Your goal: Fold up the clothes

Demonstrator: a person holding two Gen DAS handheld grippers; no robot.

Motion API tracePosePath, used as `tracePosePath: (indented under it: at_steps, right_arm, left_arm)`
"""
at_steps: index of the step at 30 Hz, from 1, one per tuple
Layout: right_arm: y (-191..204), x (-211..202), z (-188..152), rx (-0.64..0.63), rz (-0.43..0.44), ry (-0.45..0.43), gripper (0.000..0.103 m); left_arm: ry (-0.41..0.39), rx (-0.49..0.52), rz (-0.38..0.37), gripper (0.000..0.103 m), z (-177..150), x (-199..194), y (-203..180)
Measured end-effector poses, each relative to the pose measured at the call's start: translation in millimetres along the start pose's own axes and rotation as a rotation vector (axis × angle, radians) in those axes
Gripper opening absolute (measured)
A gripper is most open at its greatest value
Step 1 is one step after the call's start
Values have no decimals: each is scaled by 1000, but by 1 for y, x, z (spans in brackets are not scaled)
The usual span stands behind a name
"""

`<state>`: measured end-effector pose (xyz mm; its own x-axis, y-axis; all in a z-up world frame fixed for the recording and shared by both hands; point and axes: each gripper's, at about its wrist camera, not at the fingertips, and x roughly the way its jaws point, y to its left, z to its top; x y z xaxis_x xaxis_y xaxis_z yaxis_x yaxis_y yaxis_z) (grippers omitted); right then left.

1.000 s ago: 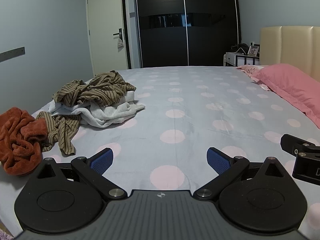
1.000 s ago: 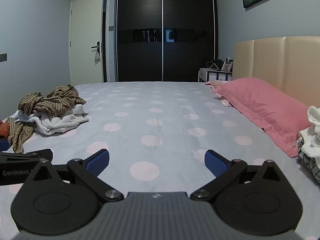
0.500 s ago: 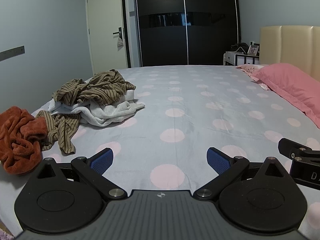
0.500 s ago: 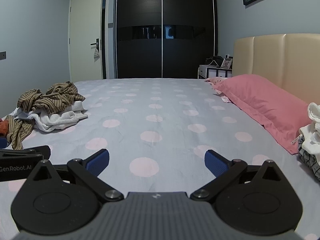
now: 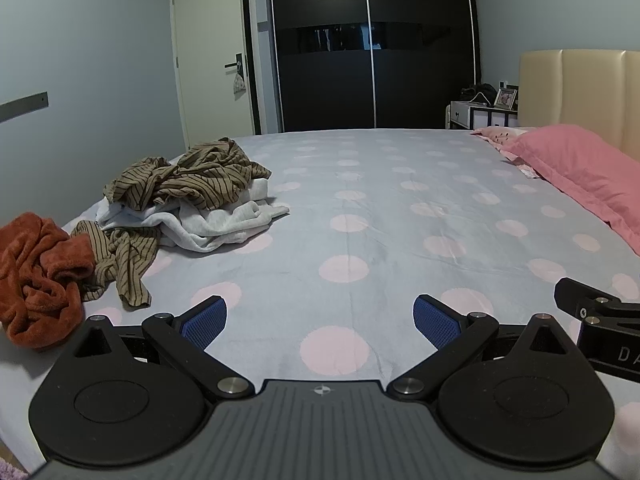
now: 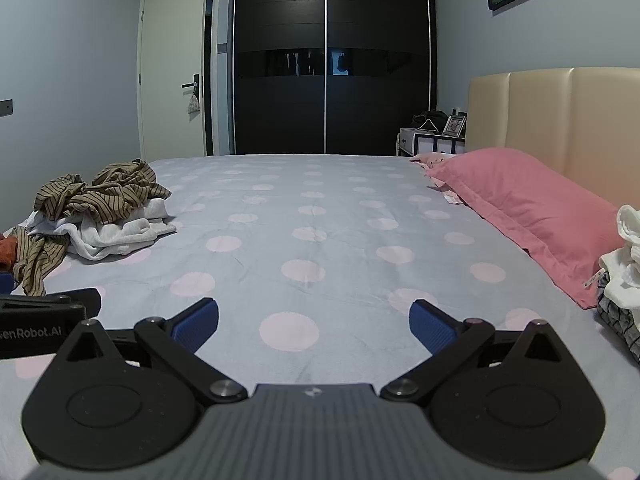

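A heap of unfolded clothes lies on the bed's left side: a brown striped garment (image 5: 192, 178) (image 6: 104, 192) on top of white clothes (image 5: 216, 224) (image 6: 116, 236), with a rust-orange fleece (image 5: 36, 276) nearest the edge. My left gripper (image 5: 320, 320) hovers open over the polka-dot sheet, holding nothing, well short of the heap. To its right, my right gripper (image 6: 314, 320) is also open with nothing between its blue pads. Each gripper's edge shows in the other's view.
The grey bedsheet with pink dots (image 6: 304, 240) stretches ahead. A pink pillow (image 6: 520, 200) lies along the beige headboard (image 6: 560, 120) on the right. Folded white and checked clothes (image 6: 624, 272) sit at the near right. A dark wardrobe (image 6: 328, 60) and a door (image 6: 172, 72) stand beyond.
Both views have tilted up slightly, so the bed and clothes sit a little lower in frame. Both grippers remain open and hold nothing.
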<state>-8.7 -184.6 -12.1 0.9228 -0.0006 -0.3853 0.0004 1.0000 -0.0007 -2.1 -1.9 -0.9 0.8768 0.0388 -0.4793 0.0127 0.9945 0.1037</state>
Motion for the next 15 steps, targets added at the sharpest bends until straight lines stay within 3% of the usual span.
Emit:
tracePosePath:
  at_steps: [15]
  right_arm:
    - [-10,17,-4,-33,-15,14,103]
  left_arm:
    - [59,-14,44,99,-6,22,29]
